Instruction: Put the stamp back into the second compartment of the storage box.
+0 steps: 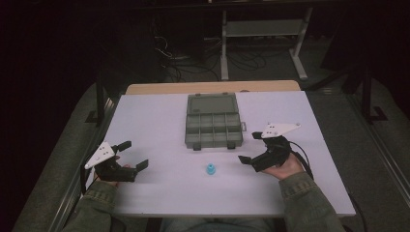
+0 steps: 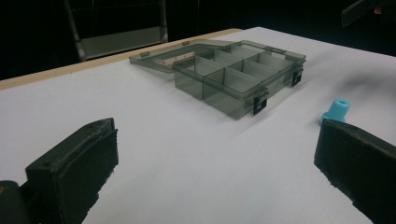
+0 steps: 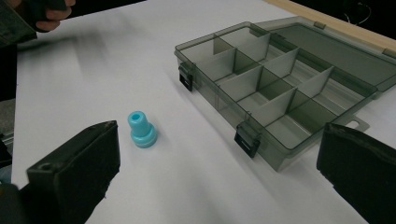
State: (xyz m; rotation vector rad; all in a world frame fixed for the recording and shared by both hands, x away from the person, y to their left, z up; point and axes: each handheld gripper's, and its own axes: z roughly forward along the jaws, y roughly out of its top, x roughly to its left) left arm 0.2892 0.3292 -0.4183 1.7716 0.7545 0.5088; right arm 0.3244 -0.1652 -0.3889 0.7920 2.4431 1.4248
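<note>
One blue plastic piece (image 1: 211,168) is standing between two grippers' fingers. One compartment box (image 1: 213,121) is lying beyond them, showing eight compartments.

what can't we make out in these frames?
- Blue cap: base hidden behind a jaw, left gripper view.
- Organizer box: lid corner cut off by the edge, right gripper view.
- Left gripper: blurred, high view.
- Box latches: too small, high view.

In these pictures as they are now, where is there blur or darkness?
High view: dim, with near-black surroundings; the table is the bright part. Left gripper view: soft smear near the far right gripper; the organizer box is sharp. Right gripper view: streaky blur at the top left; the blue cap is sharp.
</note>
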